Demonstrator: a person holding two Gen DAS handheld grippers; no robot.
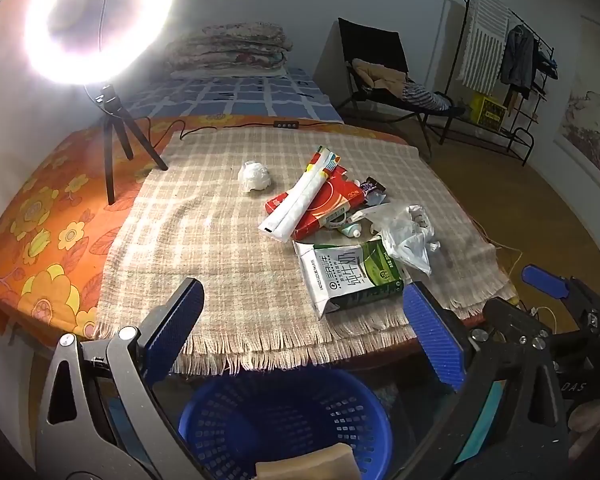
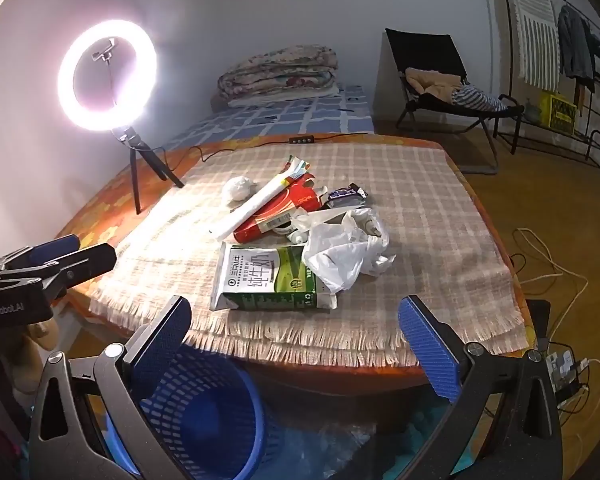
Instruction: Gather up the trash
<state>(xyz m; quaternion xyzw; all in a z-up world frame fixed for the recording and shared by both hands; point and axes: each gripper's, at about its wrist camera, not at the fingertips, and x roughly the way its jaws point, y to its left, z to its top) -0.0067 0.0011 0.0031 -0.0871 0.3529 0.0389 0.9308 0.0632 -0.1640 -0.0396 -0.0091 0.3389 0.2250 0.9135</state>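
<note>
Trash lies on a checked cloth (image 1: 204, 240) on the table: a green and white milk carton (image 1: 348, 276) (image 2: 268, 276), a crumpled clear plastic bag (image 1: 408, 236) (image 2: 348, 252), a red box (image 1: 324, 208) (image 2: 276, 212), a long white packet (image 1: 300, 200) (image 2: 256, 204), a white paper ball (image 1: 253, 177) (image 2: 238, 189) and a dark wrapper (image 2: 346, 196). A blue basket (image 1: 284, 420) (image 2: 204, 412) stands below the table's front edge, with a tan object (image 1: 308, 462) inside. My left gripper (image 1: 304, 332) is open above the basket. My right gripper (image 2: 296, 340) is open, near the carton.
A lit ring light on a tripod (image 1: 112, 148) (image 2: 140, 168) stands at the table's left with its cable. Behind are a bed with folded quilts (image 1: 232, 52), a black chair (image 2: 440, 80) and a clothes rack (image 1: 508, 60). Cables (image 2: 548, 264) lie on the floor at right.
</note>
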